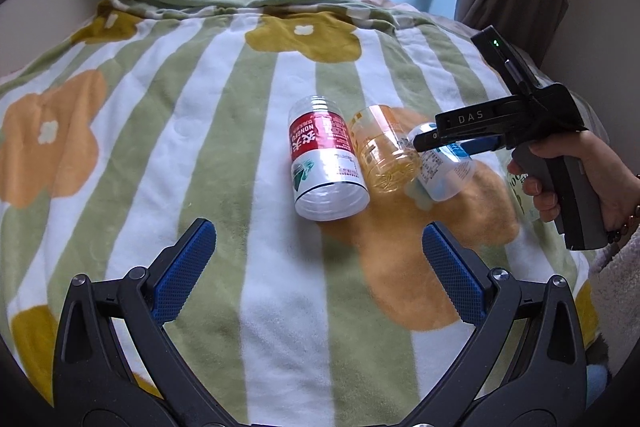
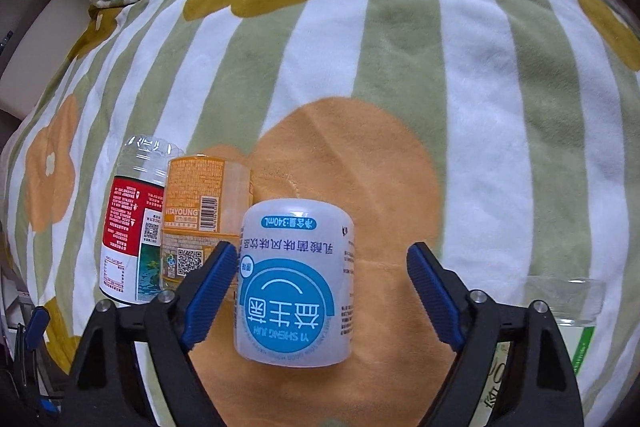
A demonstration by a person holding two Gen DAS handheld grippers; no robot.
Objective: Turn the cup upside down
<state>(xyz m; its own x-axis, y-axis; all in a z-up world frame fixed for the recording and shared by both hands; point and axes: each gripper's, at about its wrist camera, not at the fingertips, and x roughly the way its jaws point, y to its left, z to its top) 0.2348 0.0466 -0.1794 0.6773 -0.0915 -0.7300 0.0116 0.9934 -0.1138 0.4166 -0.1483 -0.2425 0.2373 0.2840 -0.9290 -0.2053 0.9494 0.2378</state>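
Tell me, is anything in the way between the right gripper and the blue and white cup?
Nothing visible is. The right gripper is open with the blue and white cup already between its fingers. The orange cup stands close on the left, beside the left finger.

We see three cut-bottle cups in a row on a striped flower blanket [image 2: 500, 75], near its middle. The white cup with a blue label [image 2: 294, 283] stands upside down on an orange flower. Beside it stand the amber cup [image 2: 200, 215], then the red-labelled clear cup [image 2: 128, 227], touching.
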